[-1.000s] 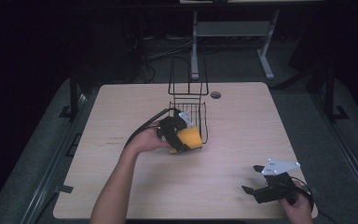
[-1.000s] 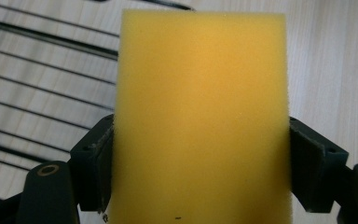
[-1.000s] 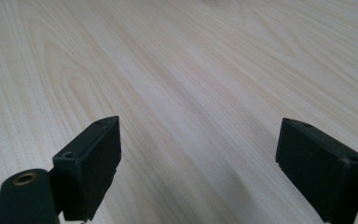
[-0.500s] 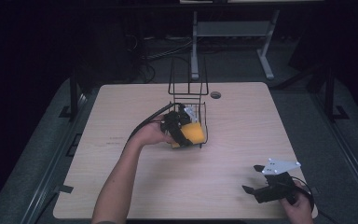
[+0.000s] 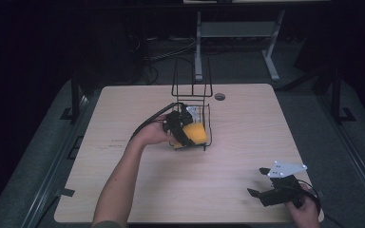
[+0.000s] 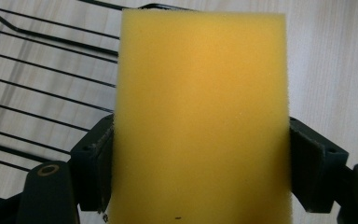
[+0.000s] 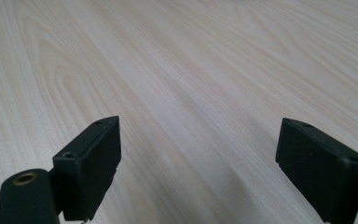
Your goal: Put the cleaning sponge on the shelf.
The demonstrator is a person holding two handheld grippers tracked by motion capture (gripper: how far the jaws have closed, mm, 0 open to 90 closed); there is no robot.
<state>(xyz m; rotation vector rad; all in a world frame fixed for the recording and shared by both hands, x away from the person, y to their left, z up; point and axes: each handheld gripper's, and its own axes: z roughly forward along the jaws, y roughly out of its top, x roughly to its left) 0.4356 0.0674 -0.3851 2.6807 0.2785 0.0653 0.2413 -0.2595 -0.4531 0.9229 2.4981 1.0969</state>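
Yellow sponge (image 6: pixel 200 116), soft and light, squishy foam. Easy to lift, not slippery, not easy to break. Best held by its two long sides, down near the bottom end, just as now.

Left gripper (image 5: pixel 183 129) closed on the sponge, one black jaw pressed on each side, foam pinched in a little between them. In the high view, sponge (image 5: pixel 193 134) at the near end of the black wire basket (image 5: pixel 192 102), near the middle of the wooden table (image 5: pixel 123 190). Looks part way into the basket over its near left edge; hard to tell if already resting on the bottom wires.

Wire basket: thin black wires with wide gaps, tall handle loop at the far side. Something small and pale inside, past the sponge; too small to tell what. Probably enough room for the sponge to lie flat.

Right gripper (image 5: pixel 265 185) at the near right of the table, far from the basket. Jaws wide apart, nothing between them, just bare wood below.
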